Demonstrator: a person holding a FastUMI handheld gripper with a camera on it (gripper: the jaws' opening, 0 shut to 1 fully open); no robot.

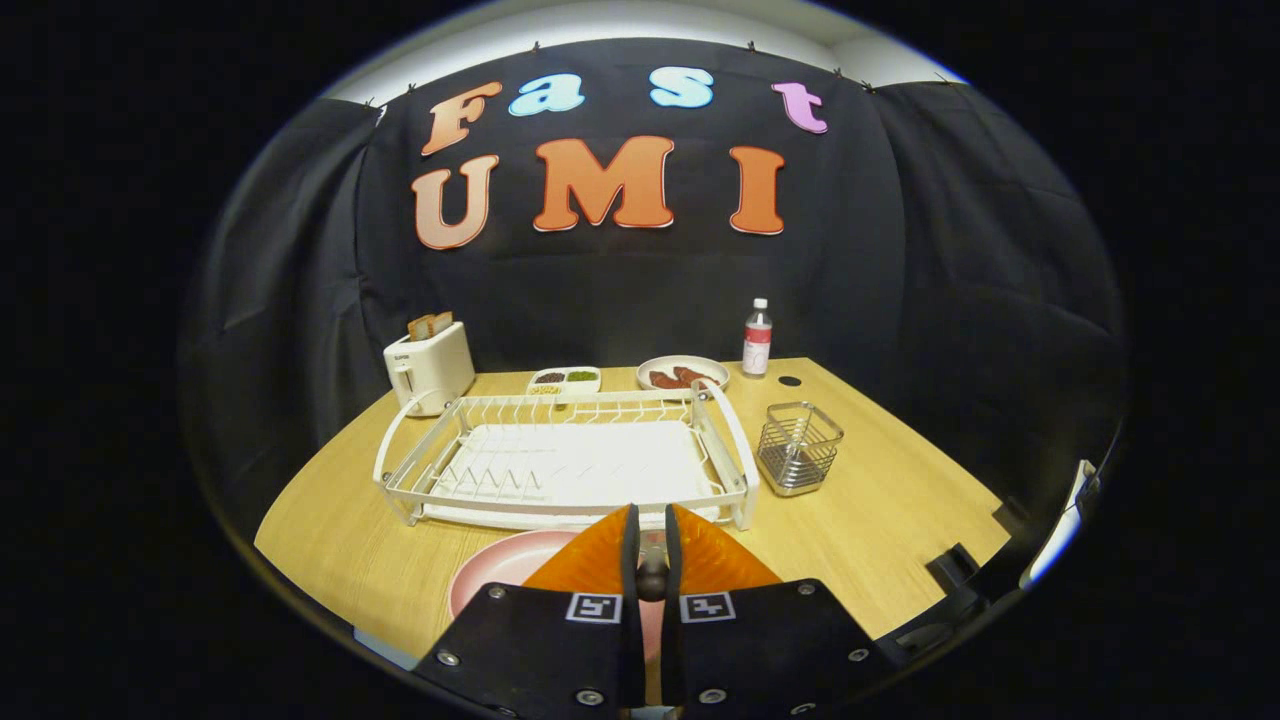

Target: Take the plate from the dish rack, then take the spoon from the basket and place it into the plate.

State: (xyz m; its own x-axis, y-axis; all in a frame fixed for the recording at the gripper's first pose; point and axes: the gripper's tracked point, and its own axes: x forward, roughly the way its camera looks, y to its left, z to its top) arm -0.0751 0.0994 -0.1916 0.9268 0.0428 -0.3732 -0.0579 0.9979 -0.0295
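Observation:
My gripper (650, 512) hangs above the near part of the wooden table (880, 500), its fingers almost together. A thin spoon (652, 578) is pinched between them; I see its dark rounded end and a bit of metal stem, while the rest is hidden by the fingers. A pink plate (500, 575) lies flat on the table right under the fingers, in front of the white dish rack (735, 455). The rack's slots hold nothing. The wire basket (798, 447) stands just right of the rack and looks empty.
At the back of the table stand a white toaster (430, 365) with bread, a small divided dish (565, 380), a plate of sausages (682, 374) and a bottle (757, 338). The table's edge runs close on the near left and right.

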